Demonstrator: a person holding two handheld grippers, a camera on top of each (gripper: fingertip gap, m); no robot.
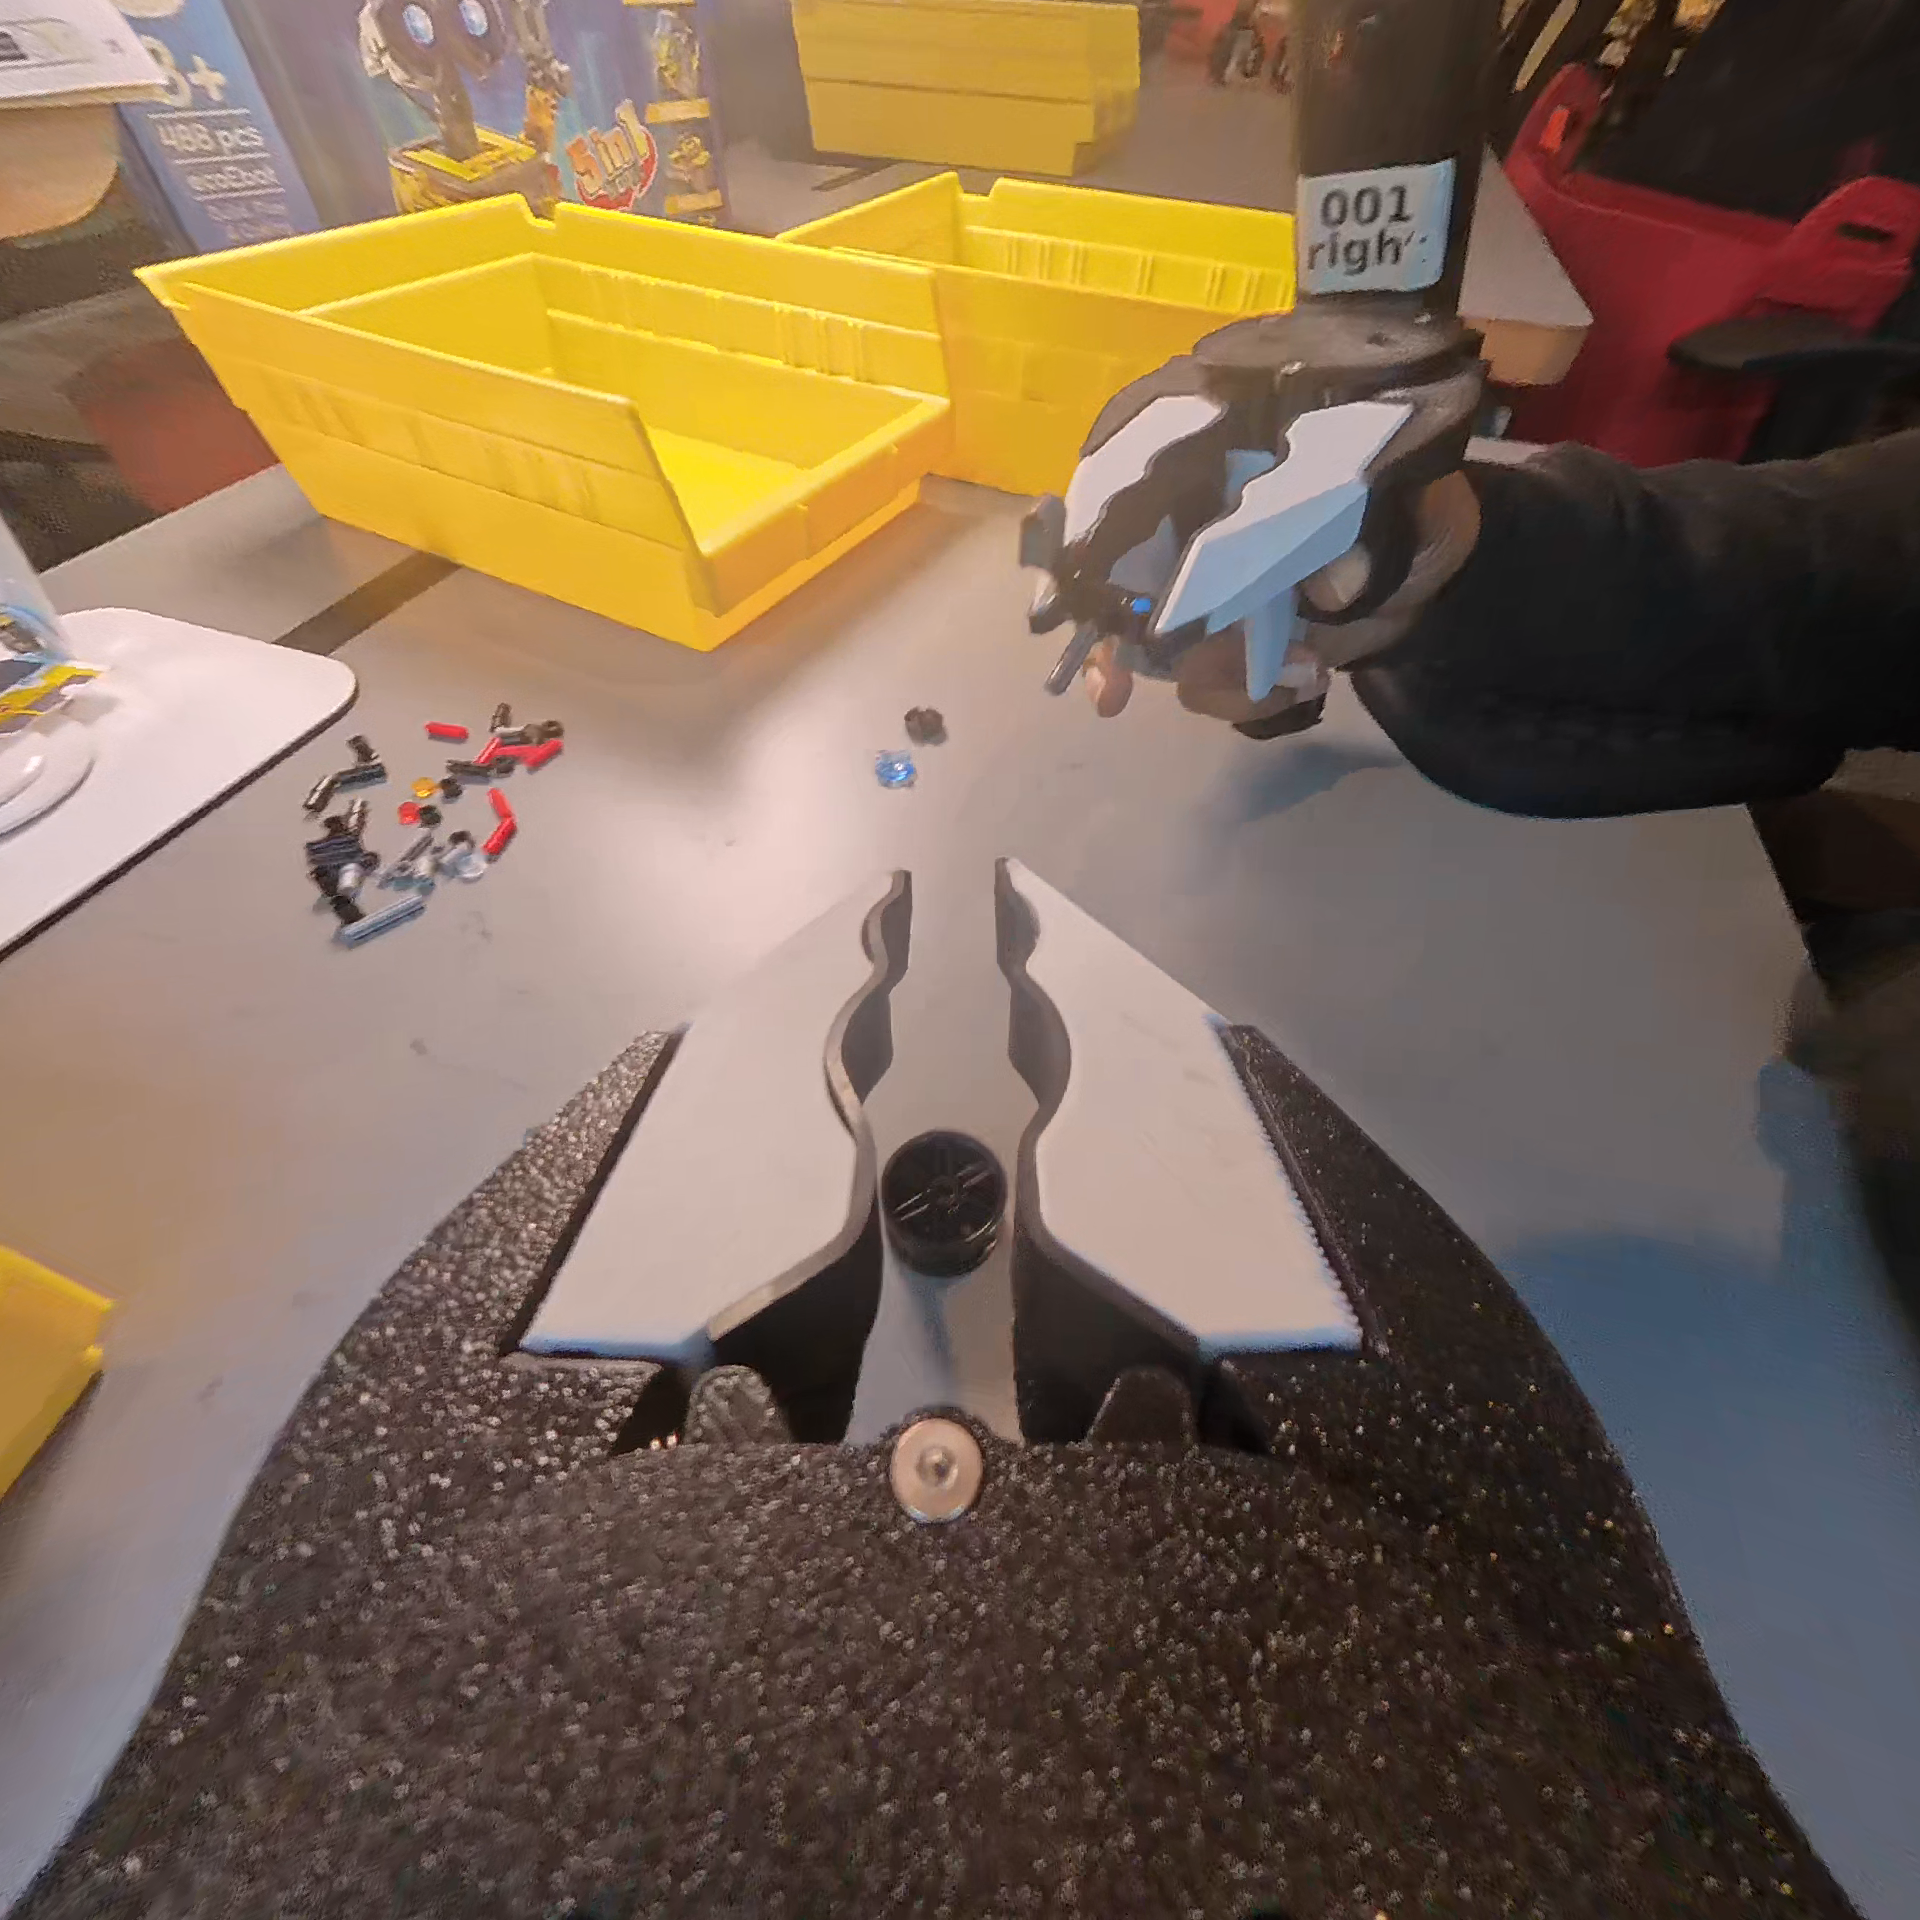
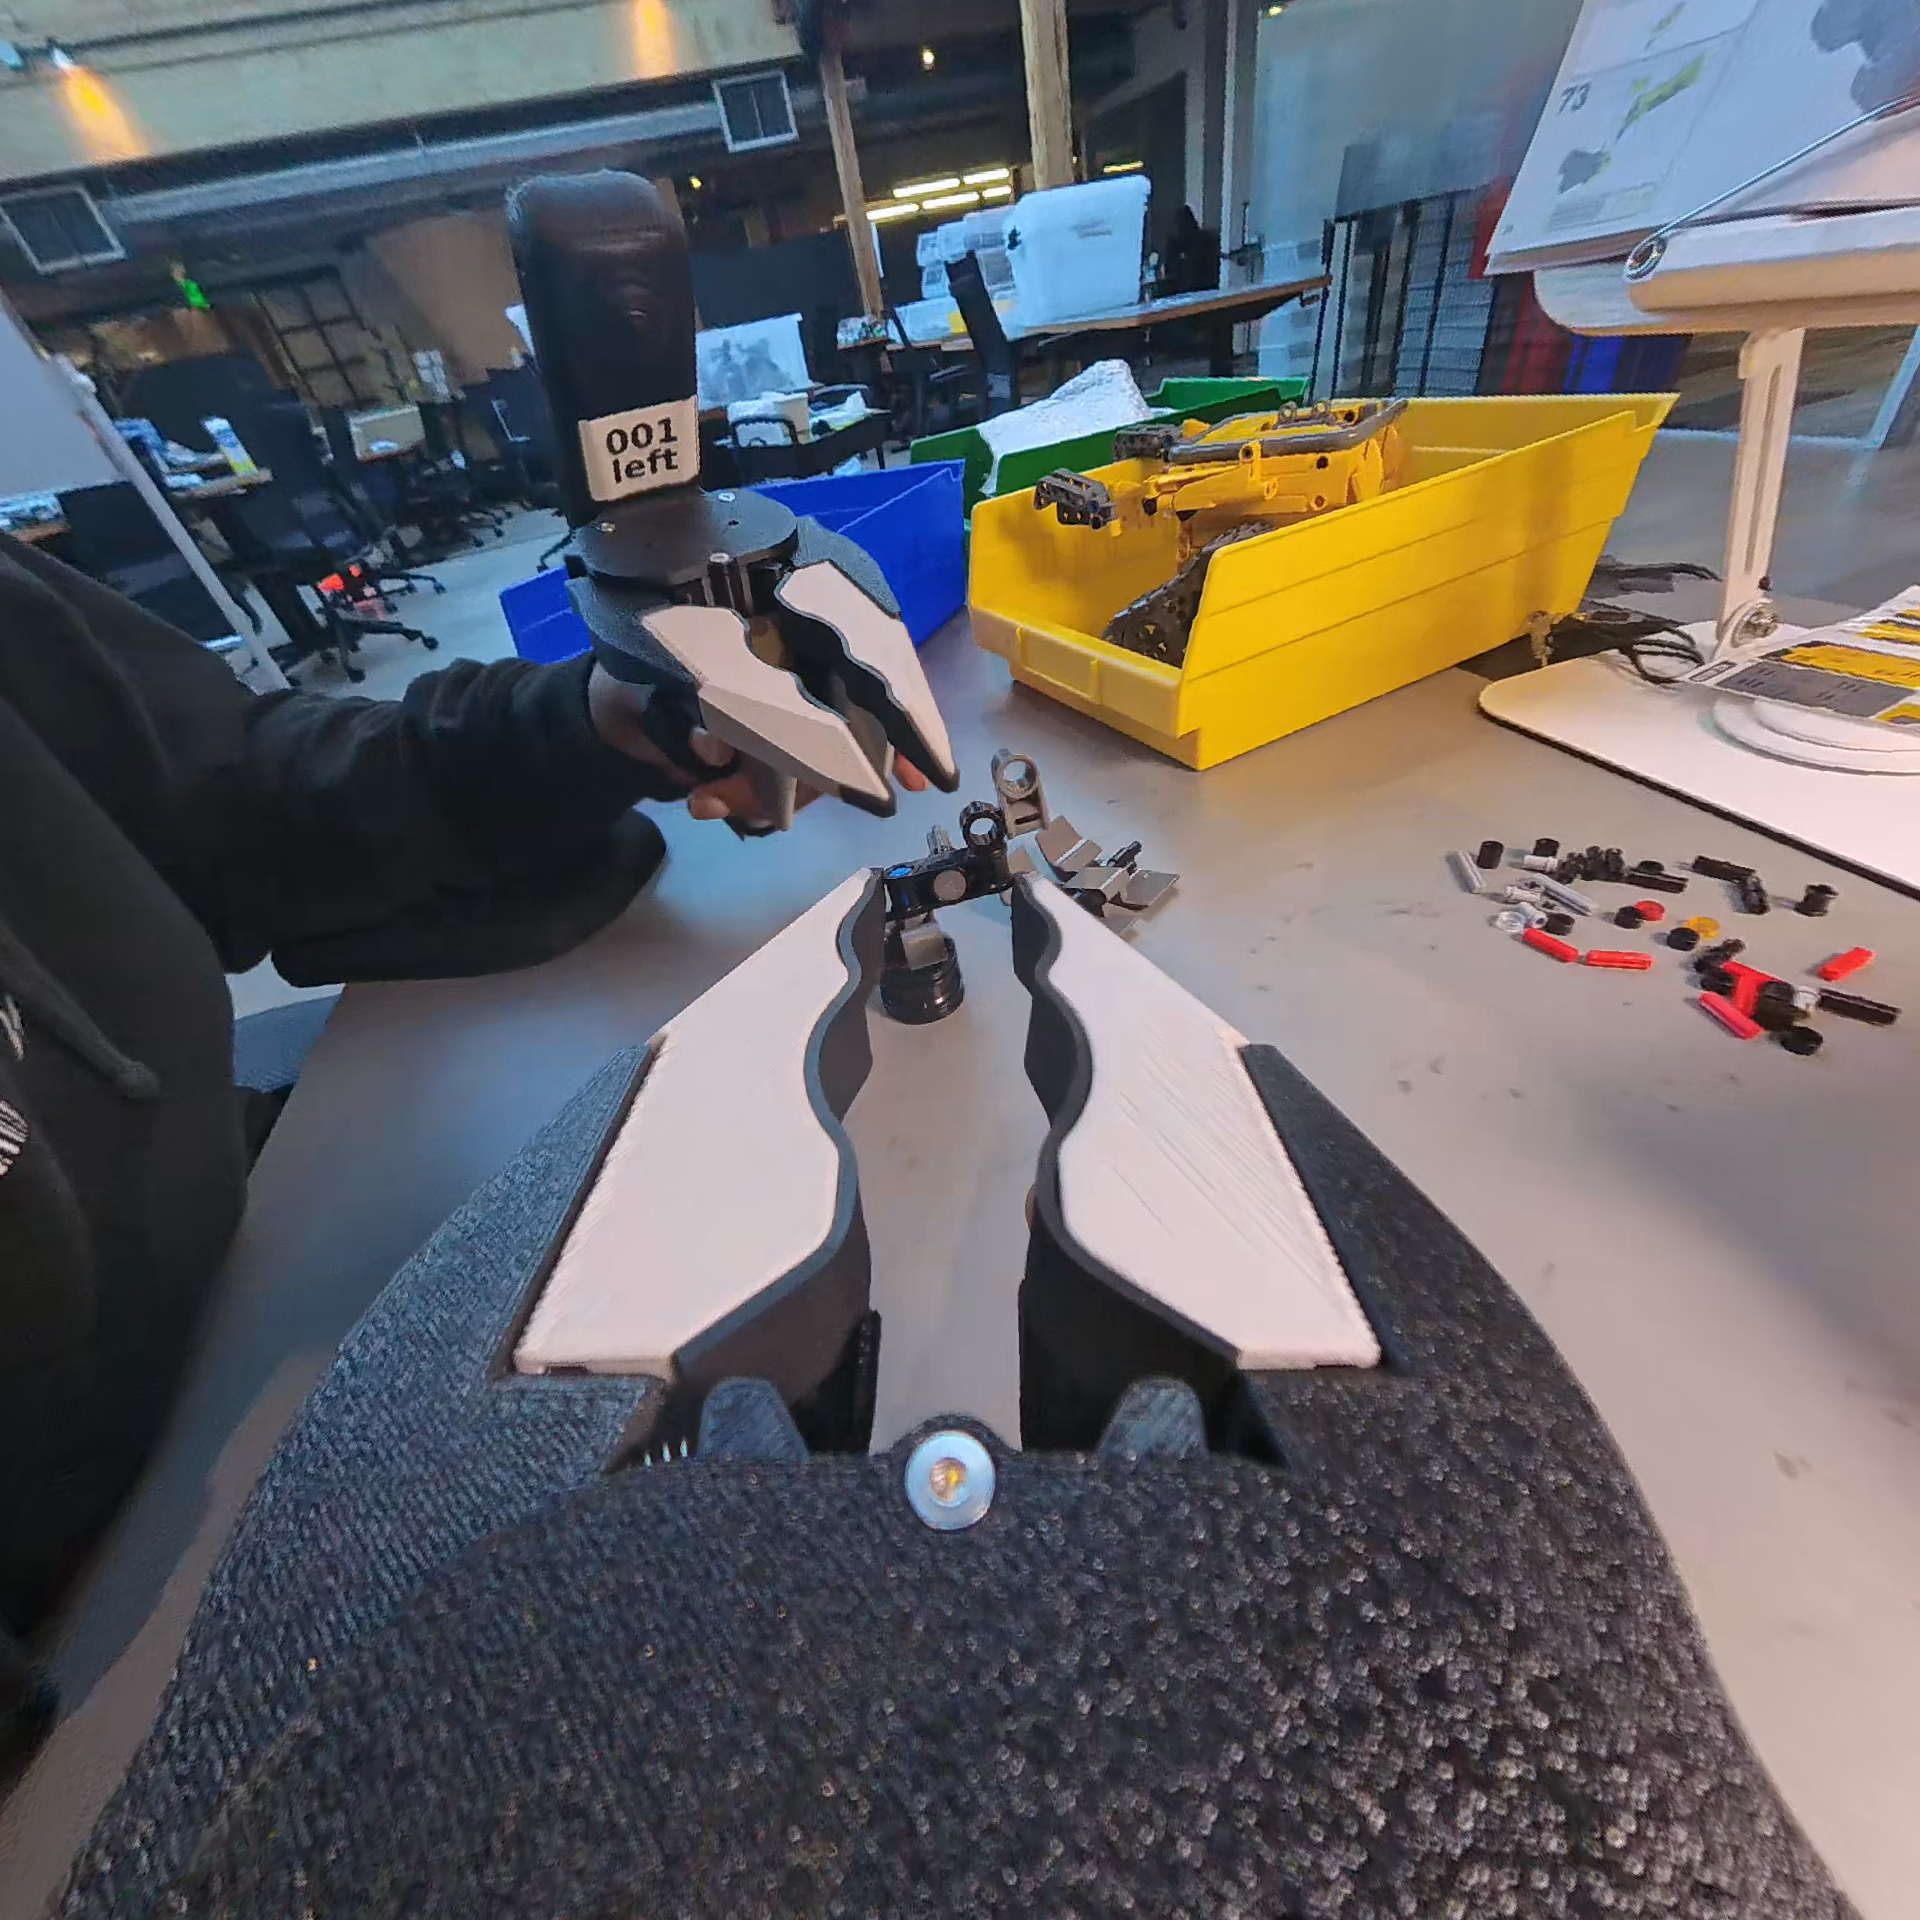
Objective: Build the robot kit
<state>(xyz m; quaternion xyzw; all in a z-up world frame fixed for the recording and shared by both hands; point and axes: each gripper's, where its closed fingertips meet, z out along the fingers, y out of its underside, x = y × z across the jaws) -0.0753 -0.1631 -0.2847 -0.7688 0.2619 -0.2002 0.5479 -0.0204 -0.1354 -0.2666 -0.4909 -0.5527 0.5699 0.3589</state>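
My right gripper (image 2: 948, 885) is shut on a small black brick assembly (image 2: 925, 878) with a blue pin and a grey pin, held above the grey table (image 2: 1351, 1143). It also shows in the left wrist view (image 1: 1107, 613), in a dark-sleeved hand, with the assembly (image 1: 1086, 613) at its tips. My left gripper (image 1: 951, 873) is narrowly open and empty, and hovers over the table. It also shows in the right wrist view (image 2: 914, 788), just beyond the assembly. A black wheel (image 1: 943, 1200) lies flat on the table under the left fingers, apparently unclamped. It also appears below the assembly (image 2: 920, 997).
Loose red, black and grey parts (image 1: 436, 810) (image 2: 1662, 935) lie on the table. A blue round piece (image 1: 894, 769) and grey pieces (image 2: 1091, 873) lie nearer. Yellow bins (image 1: 520, 436) stand behind. One yellow bin (image 2: 1299, 665) holds a yellow model (image 2: 1247, 478). A white booklet stand (image 2: 1766, 436) is at right. Left tips to right tips: about 7 cm. My right tips are roughly 15 cm from the blue round piece (image 1: 894, 769).
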